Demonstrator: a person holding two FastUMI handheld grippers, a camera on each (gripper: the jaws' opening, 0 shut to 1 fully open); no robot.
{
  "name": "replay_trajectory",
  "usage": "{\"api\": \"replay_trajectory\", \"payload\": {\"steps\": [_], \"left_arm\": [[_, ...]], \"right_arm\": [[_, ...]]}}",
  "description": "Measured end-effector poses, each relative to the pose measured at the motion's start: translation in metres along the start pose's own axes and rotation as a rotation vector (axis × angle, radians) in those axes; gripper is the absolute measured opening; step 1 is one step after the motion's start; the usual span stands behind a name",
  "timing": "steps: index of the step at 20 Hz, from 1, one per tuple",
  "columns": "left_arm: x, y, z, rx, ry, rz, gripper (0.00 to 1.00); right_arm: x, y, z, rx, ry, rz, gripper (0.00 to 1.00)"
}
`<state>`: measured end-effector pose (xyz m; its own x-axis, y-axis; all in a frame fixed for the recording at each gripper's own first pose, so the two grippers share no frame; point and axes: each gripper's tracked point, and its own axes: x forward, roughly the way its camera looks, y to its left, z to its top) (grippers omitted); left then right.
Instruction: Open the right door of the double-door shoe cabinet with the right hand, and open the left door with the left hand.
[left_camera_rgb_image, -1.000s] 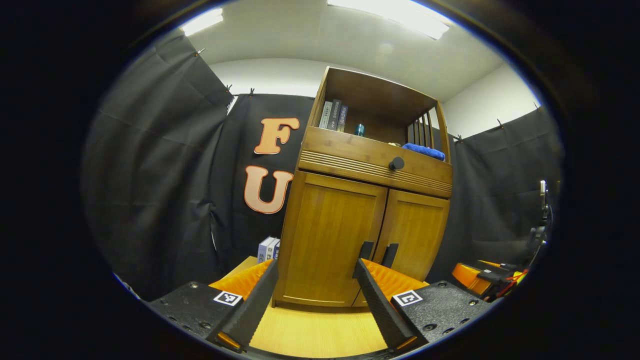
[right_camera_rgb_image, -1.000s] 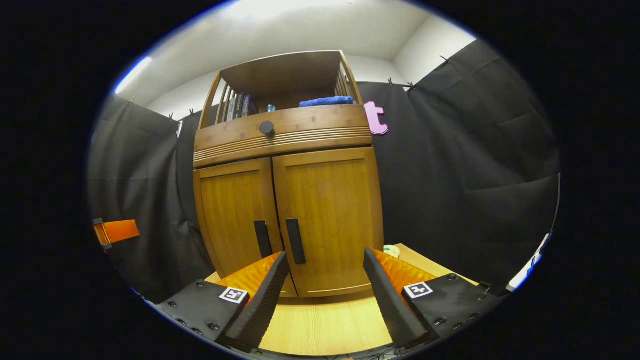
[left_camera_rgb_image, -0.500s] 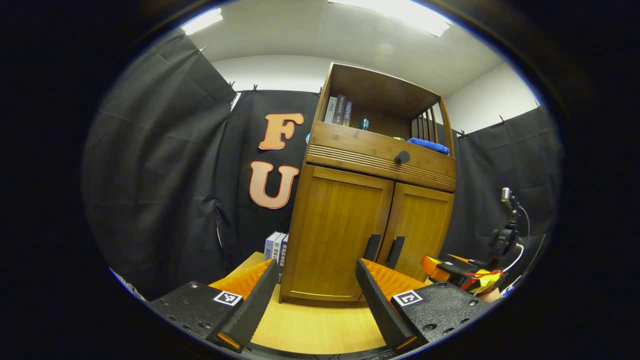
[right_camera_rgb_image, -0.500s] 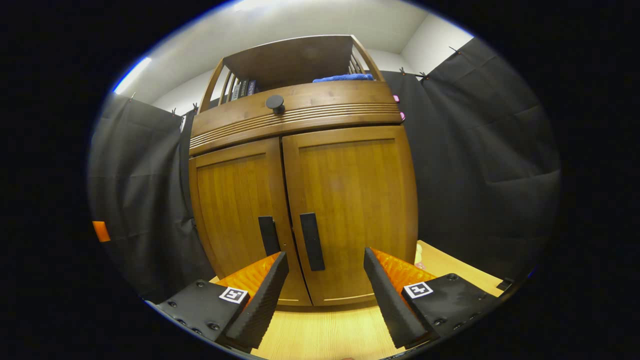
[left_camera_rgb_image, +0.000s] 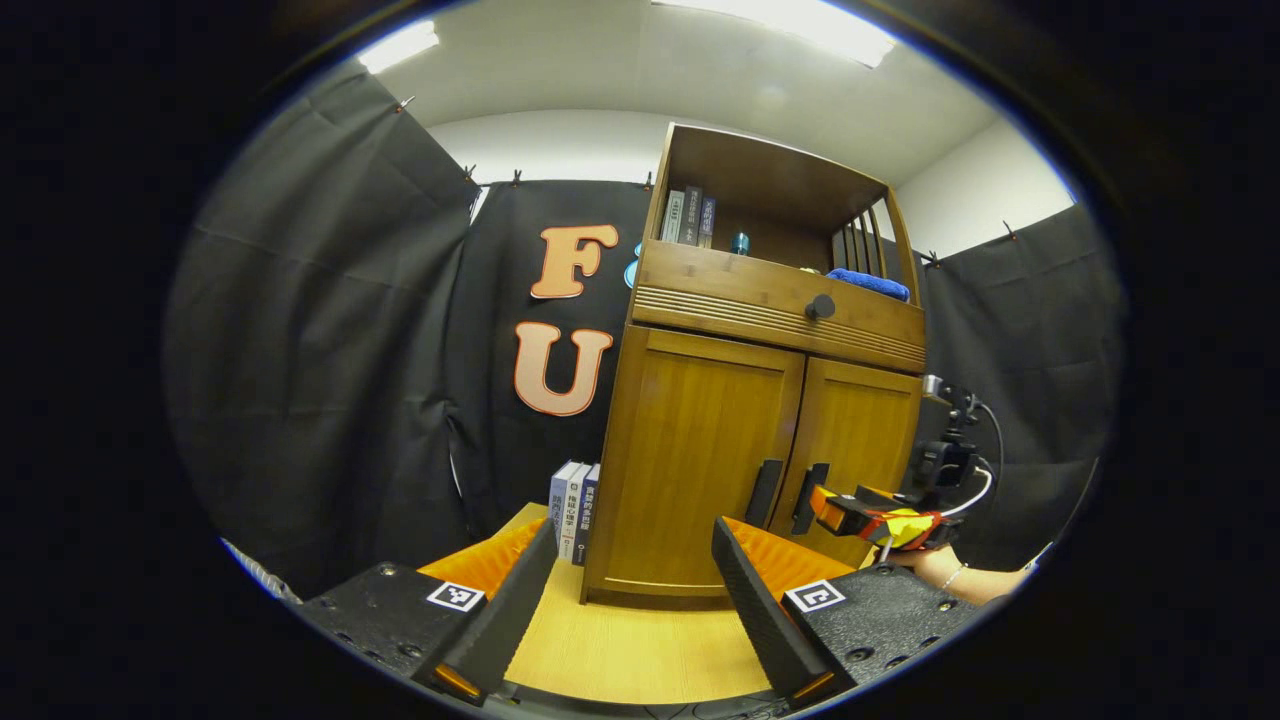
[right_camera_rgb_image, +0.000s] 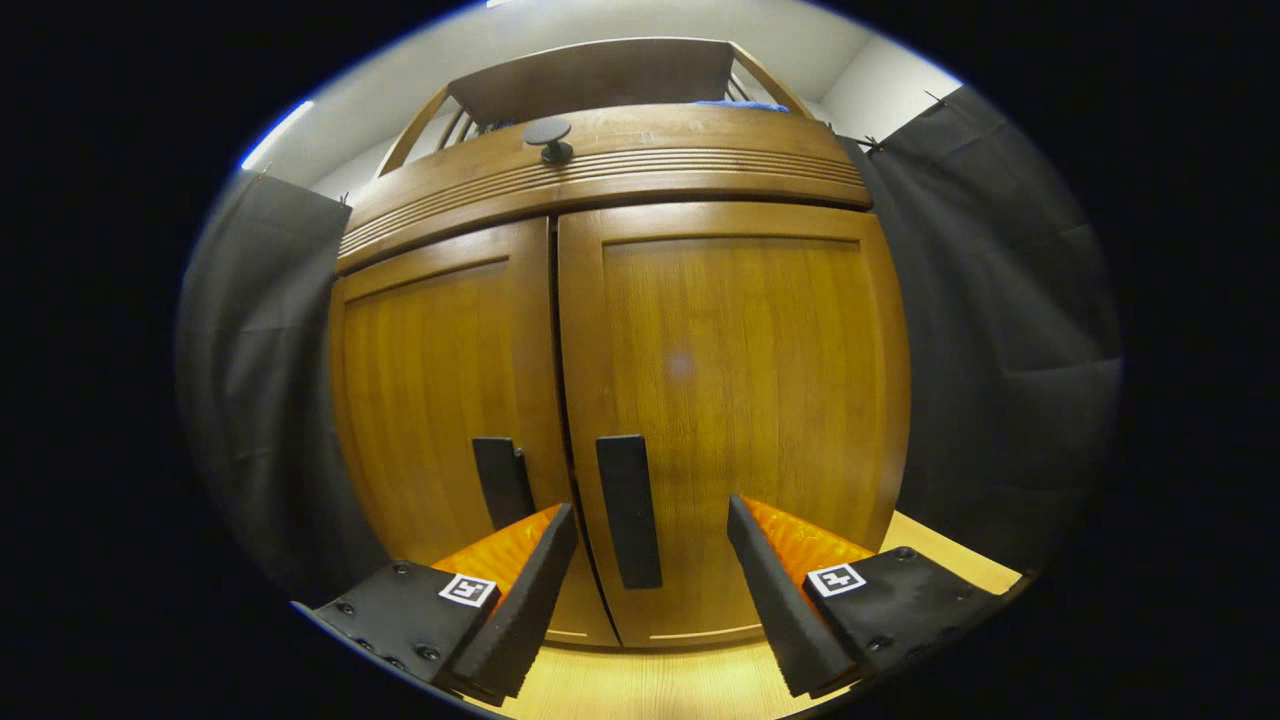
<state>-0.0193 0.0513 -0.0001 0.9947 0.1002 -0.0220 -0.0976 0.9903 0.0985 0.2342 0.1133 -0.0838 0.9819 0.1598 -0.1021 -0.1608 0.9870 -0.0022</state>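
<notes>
The wooden shoe cabinet stands on the table with both doors shut. In the right gripper view the right door (right_camera_rgb_image: 740, 380) looms close. Its black bar handle (right_camera_rgb_image: 628, 510) shows in the gap of my open right gripper (right_camera_rgb_image: 650, 512), nearer the left finger, and I cannot tell whether it touches. The left door (right_camera_rgb_image: 440, 400) and its handle (right_camera_rgb_image: 500, 480) lie to the left. In the left gripper view my left gripper (left_camera_rgb_image: 632, 535) is open and stands well back from the left door (left_camera_rgb_image: 700, 460). The right gripper (left_camera_rgb_image: 850, 510) hovers by the two handles (left_camera_rgb_image: 767, 492).
A drawer with a round black knob (left_camera_rgb_image: 820, 306) sits above the doors. The open shelf on top holds books (left_camera_rgb_image: 690, 218) and a blue cloth (left_camera_rgb_image: 868, 284). More books (left_camera_rgb_image: 575, 505) stand left of the cabinet on the wooden table (left_camera_rgb_image: 630, 650). A hand (left_camera_rgb_image: 960, 572) holds the right gripper.
The right gripper has moved in close to the cabinet, so the right handle now sits between its fingers. In the left view the cabinet has drifted right and looks smaller.
</notes>
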Motion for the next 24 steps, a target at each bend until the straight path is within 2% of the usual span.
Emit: {"api": "replay_trajectory", "payload": {"steps": [1,2,3,4,6,7,8,10,12,13,14,16,18,19,20,21,22,24], "left_arm": [[-0.001,0.001,-0.001,0.001,0.002,0.003,0.98],[0.0,0.003,-0.001,0.005,0.002,0.006,0.98],[0.0,0.005,0.0,0.009,0.001,0.012,0.98],[0.0,0.007,-0.001,0.013,0.001,0.018,0.94],[0.001,0.012,-0.002,0.014,0.006,0.031,0.98],[0.001,0.014,-0.004,0.009,0.01,0.037,0.98],[0.001,0.016,-0.006,0.001,0.015,0.043,0.98],[0.0,0.023,-0.011,-0.019,0.026,0.058,0.98],[0.0,0.029,-0.013,-0.029,0.032,0.075,0.98],[0.0,0.032,-0.013,-0.027,0.031,0.083,0.98],[0.001,0.034,-0.012,-0.024,0.027,0.089,0.91],[0.001,0.035,-0.009,-0.024,0.021,0.091,0.91],[0.001,0.034,-0.009,-0.023,0.018,0.087,0.94],[0.002,0.034,-0.007,-0.021,0.013,0.087,0.94],[0.001,0.035,-0.005,-0.019,0.008,0.086,0.94],[0.001,0.036,-0.003,-0.018,0.004,0.088,0.91],[0.002,0.037,-0.003,-0.018,0.001,0.088,0.98],[0.003,0.037,-0.003,-0.022,-0.001,0.082,0.98]], "right_arm": [[0.008,0.001,-0.002,-0.005,0.007,0.005,0.88],[0.017,0.003,-0.005,-0.009,0.015,0.008,0.88],[0.024,0.004,-0.008,-0.016,0.024,0.011,0.82],[0.031,0.004,-0.011,-0.024,0.033,0.008,0.82],[0.04,0.003,-0.014,-0.025,0.042,0.009,0.79],[0.042,0.003,-0.017,-0.019,0.047,0.009,0.67],[0.045,0.005,-0.019,-0.014,0.053,0.011,0.64],[0.049,0.01,-0.023,-0.02,0.062,0.013,0.67],[0.049,0.012,-0.025,-0.042,0.06,0.004,0.43],[0.05,0.012,-0.026,-0.053,0.06,-0.001,0.42],[0.049,0.012,-0.026,-0.057,0.065,0.002,0.47],[0.049,0.012,-0.026,-0.048,0.07,-0.005,0.4],[0.047,0.011,-0.026,-0.045,0.067,-0.011,0.37],[0.045,0.011,-0.026,-0.045,0.068,-0.012,0.3],[0.04,0.01,-0.025,-0.036,0.071,-0.013,0.34],[0.033,0.009,-0.028,-0.034,0.073,-0.013,0.28],[0.026,0.006,-0.029,-0.033,0.075,-0.011,0.28],[0.012,0.003,-0.029,-0.021,0.079,-0.01,0.28]]}}
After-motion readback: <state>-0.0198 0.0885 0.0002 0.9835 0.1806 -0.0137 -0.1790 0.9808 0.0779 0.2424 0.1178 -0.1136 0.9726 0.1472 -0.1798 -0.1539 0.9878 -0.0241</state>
